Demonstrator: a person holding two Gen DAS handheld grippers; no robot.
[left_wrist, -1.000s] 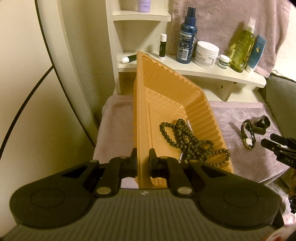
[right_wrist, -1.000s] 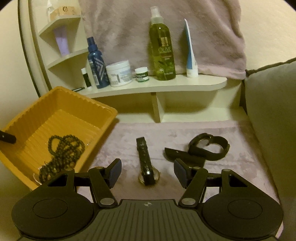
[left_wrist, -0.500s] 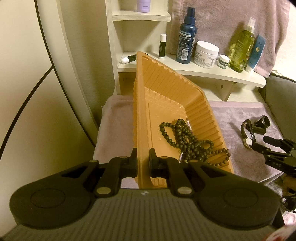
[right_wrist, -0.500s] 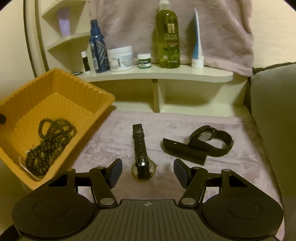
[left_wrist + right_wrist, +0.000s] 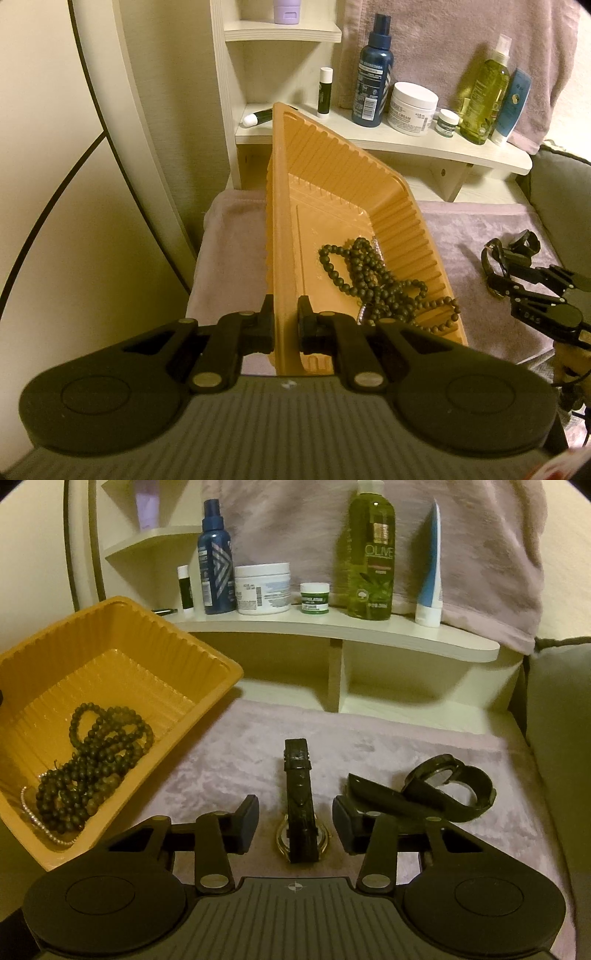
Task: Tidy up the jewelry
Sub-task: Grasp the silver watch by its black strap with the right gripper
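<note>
My left gripper (image 5: 286, 319) is shut on the near rim of the orange tray (image 5: 332, 177), which sits tilted on the mauve cloth. Dark bead strands (image 5: 373, 280) and a thin silver chain lie in it; the tray (image 5: 122, 642) and beads (image 5: 99, 753) also show in the right wrist view. My right gripper (image 5: 294, 821) is open, low over the cloth, its fingers either side of a black-strap gold-rimmed watch (image 5: 300, 805). A second black watch (image 5: 439, 786) lies just right of it. The right gripper (image 5: 532, 284) shows at the left view's right edge.
A cream shelf (image 5: 332, 627) behind holds a blue spray bottle (image 5: 216, 561), white jar (image 5: 262, 589), small green-label jar (image 5: 314, 598), olive bottle (image 5: 371, 554), blue tube (image 5: 430, 572) and lip balm (image 5: 184, 587). A grey cushion (image 5: 557, 738) borders the right.
My right gripper has moved forward and down until its open fingers flank the black-strap watch. The left gripper and tray have stayed still.
</note>
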